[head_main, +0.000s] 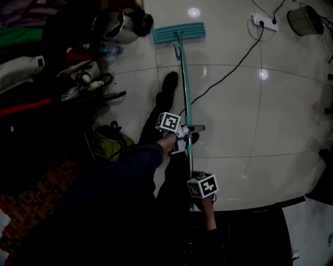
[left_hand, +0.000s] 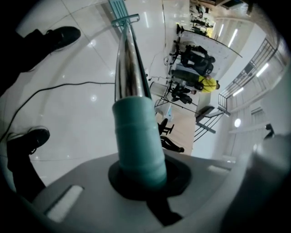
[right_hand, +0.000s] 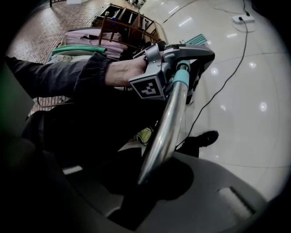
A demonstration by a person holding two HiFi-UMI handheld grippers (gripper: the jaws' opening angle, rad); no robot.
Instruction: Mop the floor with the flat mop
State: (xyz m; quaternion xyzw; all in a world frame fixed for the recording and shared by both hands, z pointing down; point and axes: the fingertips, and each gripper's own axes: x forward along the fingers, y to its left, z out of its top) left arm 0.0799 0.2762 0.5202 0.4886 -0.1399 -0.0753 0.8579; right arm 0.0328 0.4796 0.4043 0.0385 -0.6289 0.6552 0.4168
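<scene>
A flat mop with a teal head (head_main: 179,32) lies on the white tiled floor ahead of me, its teal and chrome handle (head_main: 185,93) running back toward me. My left gripper (head_main: 188,136) is shut on the mop handle about halfway up; in the left gripper view the teal sleeve (left_hand: 137,136) sits in the jaws and the mop head (left_hand: 122,12) shows far off. My right gripper (head_main: 200,200) is shut on the handle's upper end, with the chrome tube (right_hand: 166,125) passing between its jaws. The left gripper (right_hand: 182,57) appears further down the tube.
A black cable (head_main: 234,67) runs across the tiles to a white power strip (head_main: 264,21). A steel kettle (head_main: 112,25), bags and clutter (head_main: 78,78) crowd the left side. My shoe (head_main: 169,83) stands beside the handle. A round bin (head_main: 304,20) stands far right.
</scene>
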